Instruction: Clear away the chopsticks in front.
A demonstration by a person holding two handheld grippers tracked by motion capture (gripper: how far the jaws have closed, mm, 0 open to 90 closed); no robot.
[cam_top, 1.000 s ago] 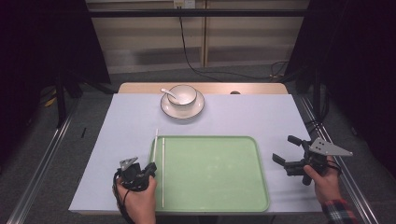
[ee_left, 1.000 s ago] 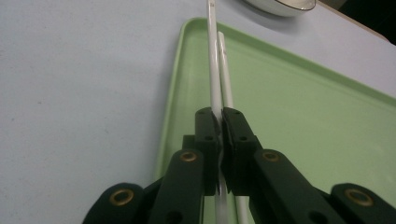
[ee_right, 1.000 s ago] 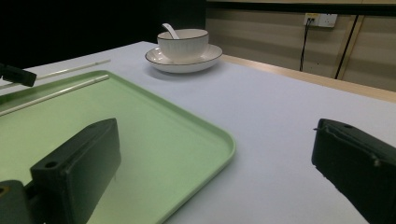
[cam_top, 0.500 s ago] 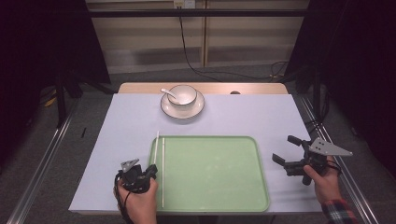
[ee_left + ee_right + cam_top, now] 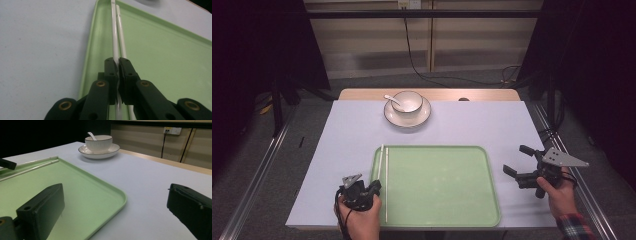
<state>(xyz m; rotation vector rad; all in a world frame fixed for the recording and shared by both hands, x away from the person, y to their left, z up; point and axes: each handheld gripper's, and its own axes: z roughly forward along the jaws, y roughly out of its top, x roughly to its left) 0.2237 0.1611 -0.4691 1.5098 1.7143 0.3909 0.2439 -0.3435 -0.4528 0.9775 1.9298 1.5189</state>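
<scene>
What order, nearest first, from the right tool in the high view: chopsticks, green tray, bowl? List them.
From the right tool:
1. Green tray, just to its left, the right rim closest.
2. Chopsticks, along the tray's far left edge, pinched by the left tool.
3. Bowl, on its saucer at the table's far side.

Left gripper (image 5: 118, 65) pinches a white chopstick (image 5: 114, 37) over the tray (image 5: 160, 57).

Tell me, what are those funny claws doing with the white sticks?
A person holds a claw in each hand at a table. The left claw is pinched shut on one of two white chopsticks lying along the left edge of the green tray. The right claw hangs open beside the tray's right side, holding nothing. Farther back, a white bowl with a spoon sits on a saucer.
</scene>
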